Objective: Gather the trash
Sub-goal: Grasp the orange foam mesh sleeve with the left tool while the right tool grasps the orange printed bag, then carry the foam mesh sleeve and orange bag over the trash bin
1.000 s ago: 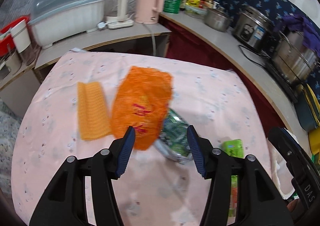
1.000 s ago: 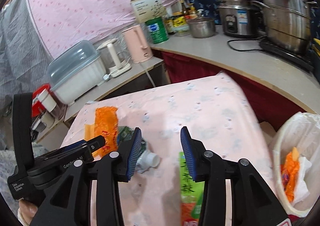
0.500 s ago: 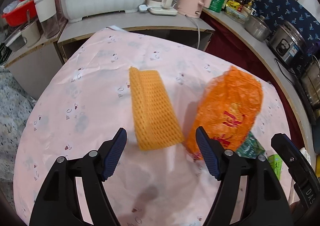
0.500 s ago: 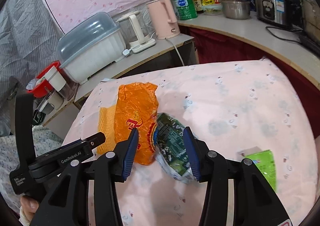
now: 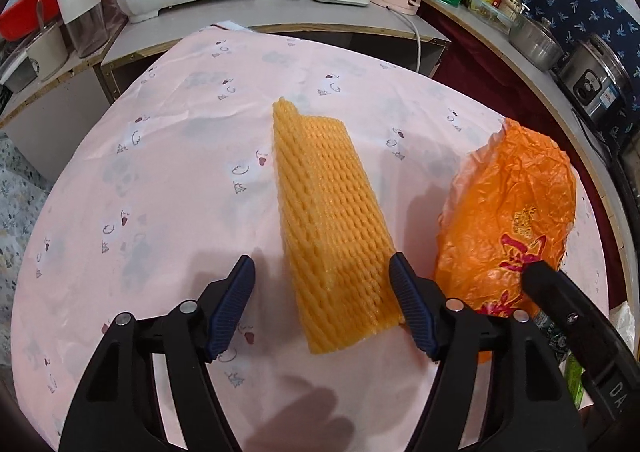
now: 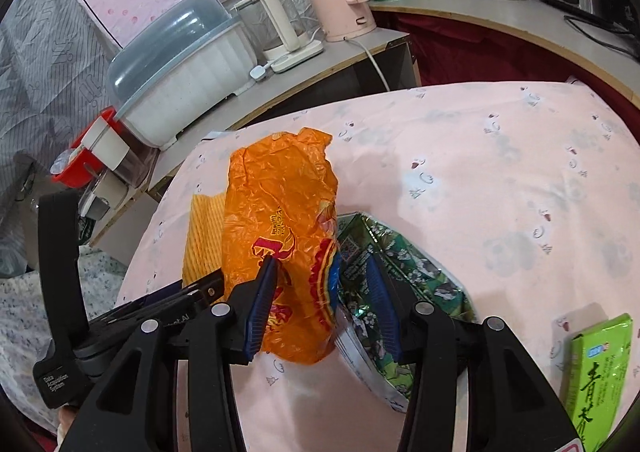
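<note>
A: the green tea packet (image 6: 598, 380) runs off the frame's bottom-right, so can't see its end.

B: yep, and the orange bag (image 6: 280, 236) covers most of the yellow foam net (image 6: 202, 236) and the dark green wrapper's (image 6: 400, 276) left edge.

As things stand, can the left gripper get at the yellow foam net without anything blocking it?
Probably yes. The left gripper is open, with the yellow foam net lying flat between its fingers, nothing on top. The orange bag lies apart to its right.
</note>
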